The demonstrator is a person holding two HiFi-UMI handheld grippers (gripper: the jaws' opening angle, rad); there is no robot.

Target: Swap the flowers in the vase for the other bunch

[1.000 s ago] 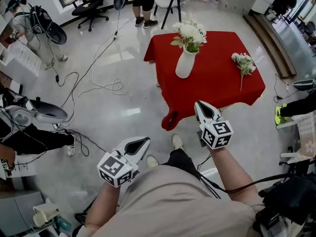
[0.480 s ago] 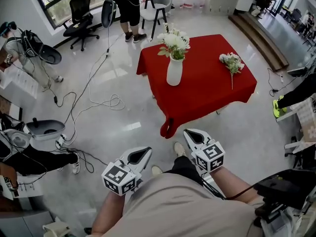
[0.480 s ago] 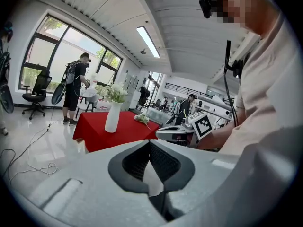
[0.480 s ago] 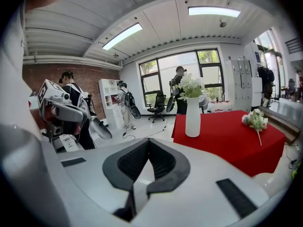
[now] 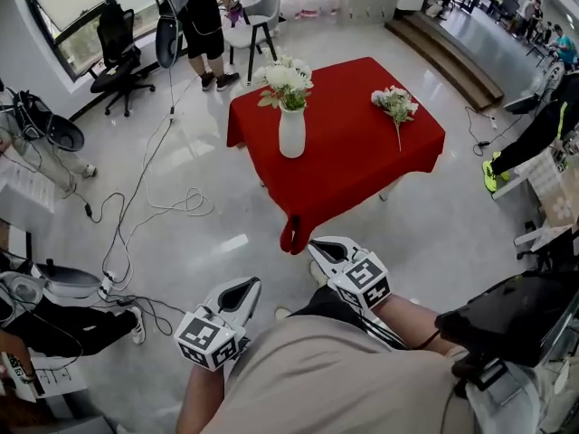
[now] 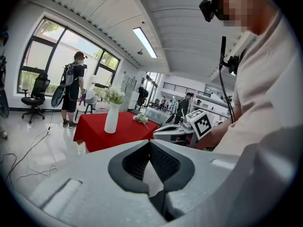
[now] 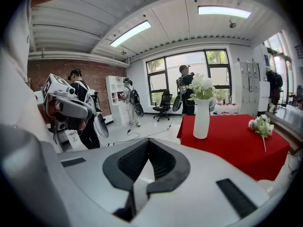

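A white vase with white flowers stands on the near left part of a table under a red cloth. A second bunch of white flowers lies flat on the cloth at the far right. Both grippers are held close to the person's body, well short of the table. My left gripper is shut and empty. My right gripper is shut and empty too. The vase and the loose bunch also show in the right gripper view, the vase in the left gripper view.
Cables trail over the glossy floor left of the table. A person stands beyond the table by a white chair. An office chair is at the far left. Other people and gear stand at both sides.
The table now sits further left and higher in the head view. My right gripper has drawn back toward the body and lower in the picture. The left gripper has barely shifted.
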